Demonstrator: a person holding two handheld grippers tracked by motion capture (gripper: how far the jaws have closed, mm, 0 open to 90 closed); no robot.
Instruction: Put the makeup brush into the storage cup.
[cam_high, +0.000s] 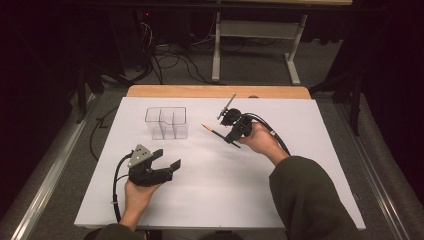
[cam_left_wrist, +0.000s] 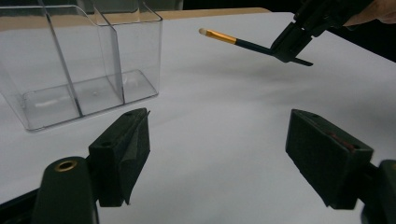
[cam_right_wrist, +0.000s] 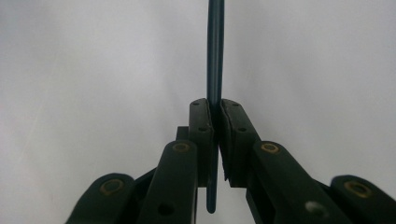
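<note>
Pinched hard between the pads (cam_right_wrist: 201, 122) of the right gripper (cam_right_wrist: 215, 122), low centre of the right gripper view: a thin dark brush (cam_right_wrist: 215, 51), handle running straight up out of the top of the frame and its butt end poking down below the jaws. In the high view, carried right of centre by the right gripper (cam_high: 233, 134), with the brush (cam_high: 212, 130) slanting up and to the left, orange ferrule and pale tip leading. Apparently held clear of the white table (cam_high: 215, 190), though hard to judge from above. Wrapped by the right hand (cam_high: 261, 141), olive sleeve (cam_high: 310, 200) filling the lower right corner.

Seen again at the upper right of the left gripper view: brush (cam_left_wrist: 233, 39) gripped by its black handle, golden ferrule and rounded cream tip pointing left, above the table (cam_left_wrist: 210, 112).

Spread wide, the pads (cam_left_wrist: 125, 149) of the left gripper (cam_left_wrist: 233, 158), nothing between them, at the bottom of that view. In the high view, left gripper (cam_high: 167, 167) resting at lower left of centre, grey plate on top, held by the left hand (cam_high: 136, 197).

Standing at the upper left of the left gripper view: a clear plastic organizer (cam_left_wrist: 70, 60) with upright dividers, compartments empty. In the high view, organizer (cam_high: 166, 122) up and left of centre, well apart from both grippers, the brush tip pointing toward it.
</note>
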